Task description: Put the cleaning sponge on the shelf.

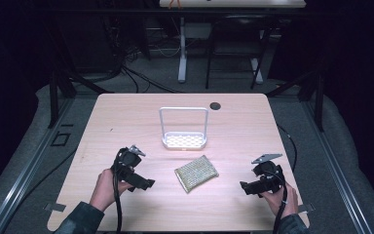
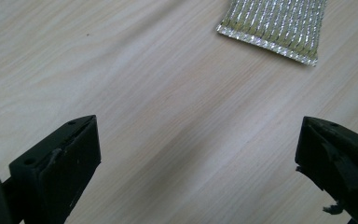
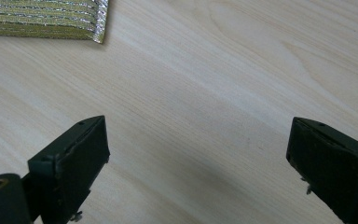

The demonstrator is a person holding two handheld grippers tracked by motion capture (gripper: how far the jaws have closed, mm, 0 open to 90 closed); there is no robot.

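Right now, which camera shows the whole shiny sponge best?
The high view: the shiny scouring sponge lies whole on the table, between both claws and in front of the white rack. The left gripper view catches just one end of it at the top edge; the right gripper view catches just a corner at the top left.

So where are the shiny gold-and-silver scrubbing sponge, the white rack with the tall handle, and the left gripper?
Shiny gold-and-silver scrubbing sponge (image 1: 196, 172), high view, middle of its top face.
White rack with the tall handle (image 1: 184, 141), high view, its perforated base.
Left gripper (image 2: 198, 154), left gripper view, midway between its open fingertips.
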